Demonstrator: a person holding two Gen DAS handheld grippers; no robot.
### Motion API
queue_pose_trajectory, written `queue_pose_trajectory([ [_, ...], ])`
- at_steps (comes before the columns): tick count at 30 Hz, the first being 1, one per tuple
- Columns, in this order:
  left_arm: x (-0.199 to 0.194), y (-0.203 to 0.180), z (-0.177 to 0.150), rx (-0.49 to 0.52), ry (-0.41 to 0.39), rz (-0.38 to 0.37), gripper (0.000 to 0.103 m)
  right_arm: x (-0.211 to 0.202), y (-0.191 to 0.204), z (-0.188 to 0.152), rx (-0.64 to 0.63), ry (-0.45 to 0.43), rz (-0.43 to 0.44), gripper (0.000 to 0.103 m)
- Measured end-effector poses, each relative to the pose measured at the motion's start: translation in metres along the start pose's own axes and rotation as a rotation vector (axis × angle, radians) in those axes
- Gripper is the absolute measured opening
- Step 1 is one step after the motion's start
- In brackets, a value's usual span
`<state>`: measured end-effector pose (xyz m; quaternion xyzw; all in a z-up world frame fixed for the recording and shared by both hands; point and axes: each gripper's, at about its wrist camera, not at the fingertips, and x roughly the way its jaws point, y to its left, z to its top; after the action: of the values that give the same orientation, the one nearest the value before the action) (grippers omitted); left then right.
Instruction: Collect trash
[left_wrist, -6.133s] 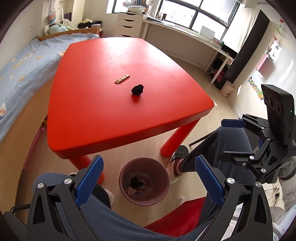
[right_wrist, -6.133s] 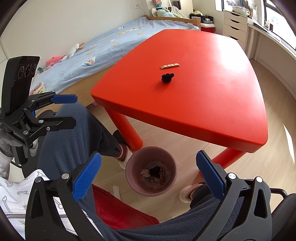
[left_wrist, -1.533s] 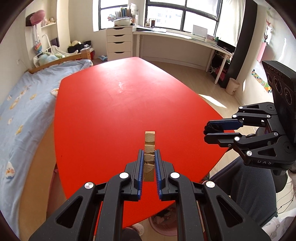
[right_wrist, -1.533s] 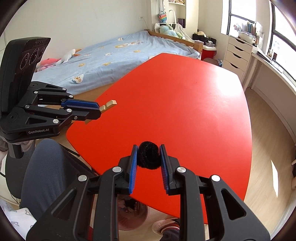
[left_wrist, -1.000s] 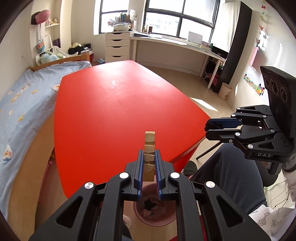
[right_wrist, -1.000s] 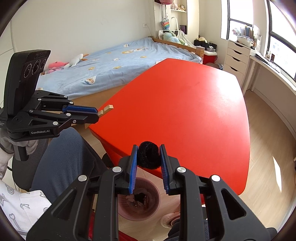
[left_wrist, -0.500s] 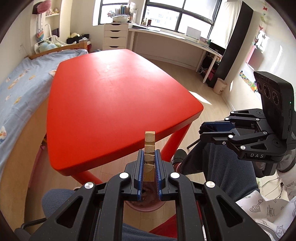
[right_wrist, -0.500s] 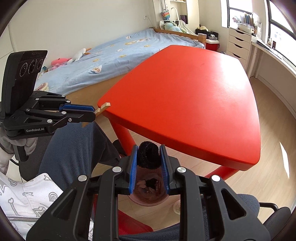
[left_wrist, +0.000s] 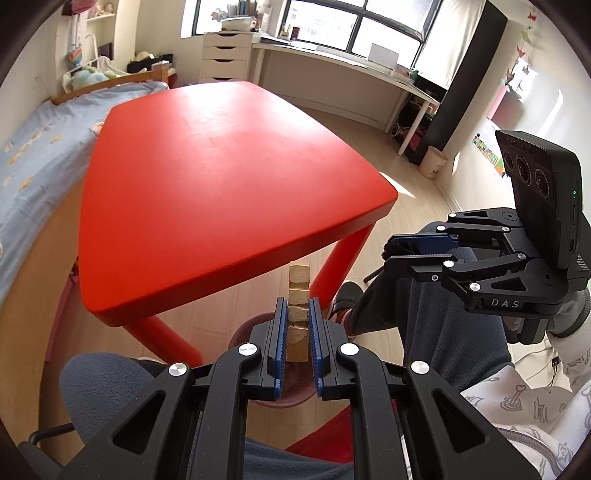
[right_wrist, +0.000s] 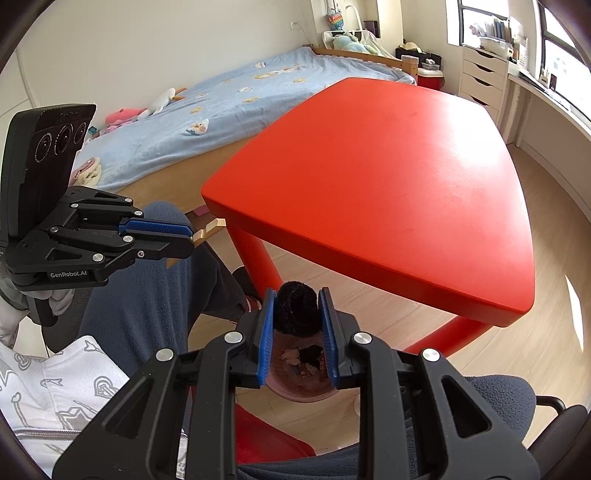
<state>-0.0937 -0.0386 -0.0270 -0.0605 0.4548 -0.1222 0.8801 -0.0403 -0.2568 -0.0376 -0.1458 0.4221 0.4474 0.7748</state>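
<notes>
Left wrist view: the left gripper (left_wrist: 297, 325) sits at bottom centre, clenched on a notched wooden strip (left_wrist: 298, 295) that pokes up past the blue pads. Just below the pads a pink trash bin (left_wrist: 243, 332) peeks out, mostly hidden by the jaws. At the right of the frame the right gripper (left_wrist: 399, 253) is seen side-on, pinching a dark lump; its shape is hard to tell there. A red table (left_wrist: 207, 177) fills the middle of the frame, and grey trouser legs (left_wrist: 443, 332) lie lower right.

Right wrist view: the right gripper (right_wrist: 297, 317) at bottom centre is clamped on a black fuzzy ball (right_wrist: 297, 308). Directly under it, between the pads, the trash bin's (right_wrist: 295, 391) mouth shows scraps inside. At the left, the left gripper (right_wrist: 184, 240) holds the wooden strip (right_wrist: 210, 227), whose tip juts toward the table's (right_wrist: 388, 177) near corner. A blue bed (right_wrist: 240, 96) lies in the upper left.
</notes>
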Motion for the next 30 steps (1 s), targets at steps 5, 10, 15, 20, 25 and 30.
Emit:
queue_pose_trajectory([
  [5,0.001,-0.002,0.0,0.005,0.006,-0.008,0.012,0.004,0.0,0.001,0.003,0.008,0.012,0.026],
  [10,0.002,0.003,0.001,-0.005,-0.004,0.015,0.051,0.006,-0.002,-0.001,0.009,0.0,-0.001,0.078],
  [15,-0.002,0.013,0.0,-0.043,-0.035,0.041,0.095,0.003,-0.012,-0.002,0.044,-0.018,-0.023,0.098],
  [20,-0.002,0.016,0.0,-0.063,-0.034,0.061,0.095,0.002,-0.018,-0.003,0.076,-0.023,-0.029,0.1],
  [25,-0.001,0.017,0.001,-0.078,-0.031,0.065,0.096,0.002,-0.023,-0.004,0.11,-0.015,-0.028,0.1],
  [30,-0.003,0.02,0.002,-0.09,-0.035,0.065,0.096,0.0,-0.026,-0.002,0.135,-0.019,-0.025,0.1],
])
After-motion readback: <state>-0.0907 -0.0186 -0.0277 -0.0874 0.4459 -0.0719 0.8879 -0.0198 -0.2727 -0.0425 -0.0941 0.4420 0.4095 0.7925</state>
